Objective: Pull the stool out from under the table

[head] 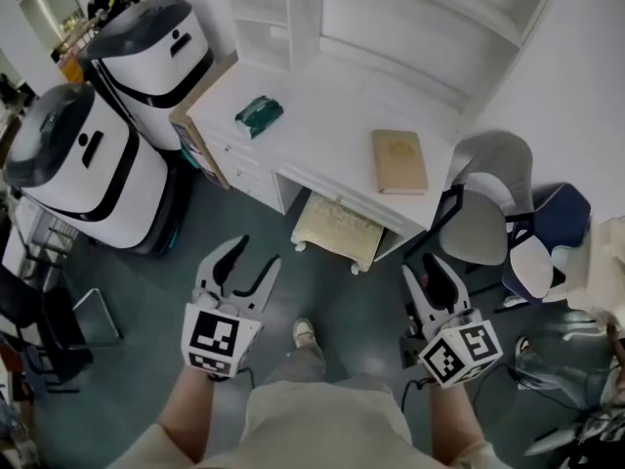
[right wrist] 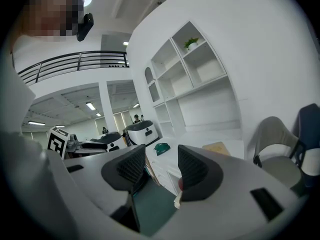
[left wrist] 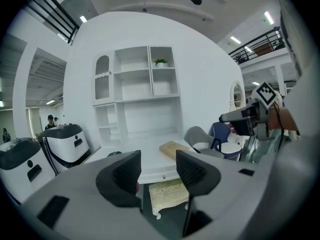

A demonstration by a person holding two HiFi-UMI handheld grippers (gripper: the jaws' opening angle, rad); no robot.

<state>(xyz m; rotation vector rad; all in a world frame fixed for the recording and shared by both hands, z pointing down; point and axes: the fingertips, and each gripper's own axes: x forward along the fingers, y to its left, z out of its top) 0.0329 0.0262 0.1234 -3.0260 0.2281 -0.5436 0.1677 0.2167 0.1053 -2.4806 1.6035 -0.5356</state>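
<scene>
The stool sits tucked in the kneehole under the white surface, with its front edge and two front legs showing past the surface's rim. It is a low rectangular piece. The top is a padded cream cushion with a woven or embossed pattern, and it rests on a white frame with short curved legs. Expect the frame to be stiff and the top soft, so pads pressed into the cushion would likely sink and slip rather than pull. Take hold of the white front rail just under the cushion, or of the front corners where the legs meet the frame, one side for each hand. It looks light enough to drag, and the dark green floor appears smooth, so it should slide. A pull on one side alone could skew it against the kneehole walls, and the small feet may catch. Your left gripper and right gripper both hang well short of the stool. Their ribbed black jaws stand partway apart with nothing between them. The opening looks wide enough for a thin rail, though perhaps not for a thick leg.
</scene>
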